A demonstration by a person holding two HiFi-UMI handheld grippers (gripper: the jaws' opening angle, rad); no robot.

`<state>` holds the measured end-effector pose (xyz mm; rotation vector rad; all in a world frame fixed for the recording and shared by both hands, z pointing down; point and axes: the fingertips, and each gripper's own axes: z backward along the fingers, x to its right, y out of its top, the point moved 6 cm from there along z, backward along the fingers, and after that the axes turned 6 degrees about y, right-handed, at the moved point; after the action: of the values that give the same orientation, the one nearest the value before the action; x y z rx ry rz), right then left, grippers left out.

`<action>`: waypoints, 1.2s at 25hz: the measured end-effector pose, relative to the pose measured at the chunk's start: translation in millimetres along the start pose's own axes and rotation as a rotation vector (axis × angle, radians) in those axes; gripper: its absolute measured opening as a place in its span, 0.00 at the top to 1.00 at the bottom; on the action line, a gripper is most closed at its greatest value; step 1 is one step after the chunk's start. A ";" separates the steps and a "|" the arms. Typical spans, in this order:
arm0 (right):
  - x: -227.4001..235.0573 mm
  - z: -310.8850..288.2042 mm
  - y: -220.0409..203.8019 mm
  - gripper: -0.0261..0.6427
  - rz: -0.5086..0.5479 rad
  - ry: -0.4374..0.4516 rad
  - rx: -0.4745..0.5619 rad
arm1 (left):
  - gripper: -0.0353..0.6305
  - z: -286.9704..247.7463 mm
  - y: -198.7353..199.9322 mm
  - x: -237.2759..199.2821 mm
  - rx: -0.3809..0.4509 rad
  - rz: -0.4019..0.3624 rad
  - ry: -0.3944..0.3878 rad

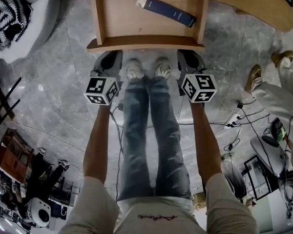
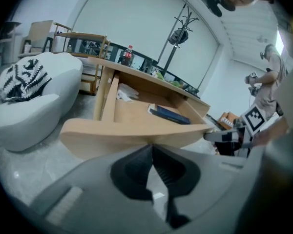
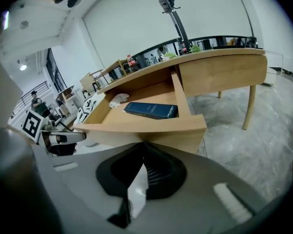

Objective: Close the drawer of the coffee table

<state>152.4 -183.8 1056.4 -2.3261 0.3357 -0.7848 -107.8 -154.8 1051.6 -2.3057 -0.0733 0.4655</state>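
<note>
Wooden drawer (image 1: 132, 23) open, blue book (image 1: 167, 11) inside; left gripper (image 1: 111, 57), right gripper (image 1: 188, 57) at front, jaws clenched, empty.

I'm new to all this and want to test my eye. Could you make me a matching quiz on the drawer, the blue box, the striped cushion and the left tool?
Things:
1. drawer
2. dark blue box
3. striped cushion
4. left tool

States or places:
A. on the white seat
B. jaws together, nothing between them
C. pulled out, open
D. lying inside the drawer

Pairs: 1-C, 2-D, 3-A, 4-B
</note>
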 end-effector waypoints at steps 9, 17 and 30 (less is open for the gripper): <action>-9.2 4.7 9.3 0.95 -0.014 -0.045 0.021 | 0.95 8.7 10.1 1.5 0.015 0.013 0.001; -16.9 12.3 36.2 0.95 0.003 -0.033 0.035 | 0.95 16.7 39.3 4.1 0.036 0.000 0.001; -9.4 -4.6 78.7 0.95 0.014 -0.036 0.104 | 0.95 -4.5 80.4 -4.1 0.077 -0.033 0.001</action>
<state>139.7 -241.5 1003.4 -2.2353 0.2883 -0.7350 -117.0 -215.3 999.0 -2.2255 -0.0916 0.4424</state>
